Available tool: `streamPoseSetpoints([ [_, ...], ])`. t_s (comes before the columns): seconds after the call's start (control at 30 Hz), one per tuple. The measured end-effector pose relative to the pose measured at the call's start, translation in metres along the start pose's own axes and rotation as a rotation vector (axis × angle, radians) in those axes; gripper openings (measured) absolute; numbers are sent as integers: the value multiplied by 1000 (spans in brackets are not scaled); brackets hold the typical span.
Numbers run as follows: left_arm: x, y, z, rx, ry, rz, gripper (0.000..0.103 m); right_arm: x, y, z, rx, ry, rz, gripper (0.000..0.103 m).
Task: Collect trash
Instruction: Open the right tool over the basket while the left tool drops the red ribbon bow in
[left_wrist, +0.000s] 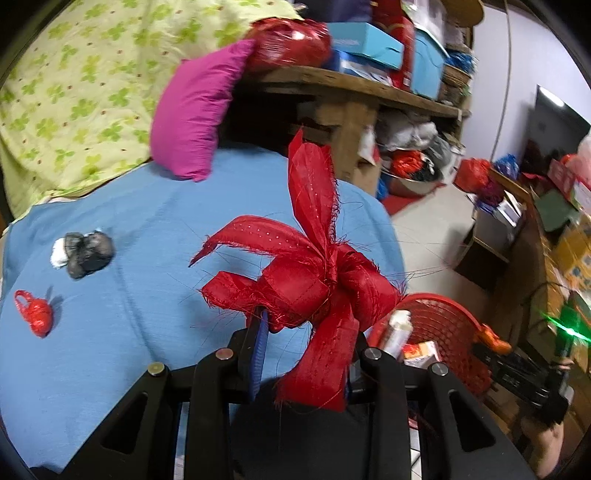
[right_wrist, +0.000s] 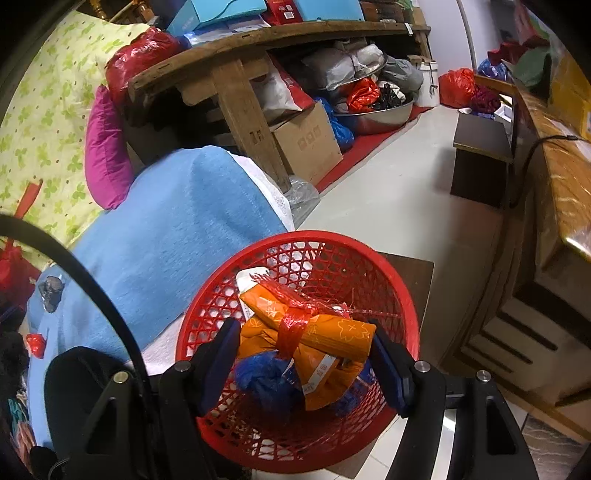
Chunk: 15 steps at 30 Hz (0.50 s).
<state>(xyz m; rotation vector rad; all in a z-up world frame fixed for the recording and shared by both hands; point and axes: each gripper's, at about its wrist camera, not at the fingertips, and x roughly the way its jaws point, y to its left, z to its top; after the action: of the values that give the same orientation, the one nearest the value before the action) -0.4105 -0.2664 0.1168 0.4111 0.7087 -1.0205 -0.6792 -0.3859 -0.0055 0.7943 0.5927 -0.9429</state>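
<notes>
My left gripper is shut on a frayed red ribbon bow, held above the blue bed cover beside the red mesh basket. A grey-black crumpled wad and a small red knotted plastic bag lie on the cover at the left. My right gripper is open over the red basket. An orange packet tied with red string lies in the basket between its fingers, untouched as far as I can see, with a blue crumpled bag beside it.
A magenta pillow and a green-patterned quilt lie at the head of the bed. A wooden bench piled with boxes stands beyond. Cardboard boxes and a metal basin sit on the floor. A wooden cabinet is at the right.
</notes>
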Motion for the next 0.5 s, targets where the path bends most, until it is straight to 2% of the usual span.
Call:
streamPoseSetpoints([
  [0.27, 5, -28, -10, 30, 32, -56, 33, 24, 5, 5, -69, 54, -31, 72],
  [0.5, -9, -25, -11, 19, 24, -62, 33, 27, 21, 4, -118, 65, -42, 72],
])
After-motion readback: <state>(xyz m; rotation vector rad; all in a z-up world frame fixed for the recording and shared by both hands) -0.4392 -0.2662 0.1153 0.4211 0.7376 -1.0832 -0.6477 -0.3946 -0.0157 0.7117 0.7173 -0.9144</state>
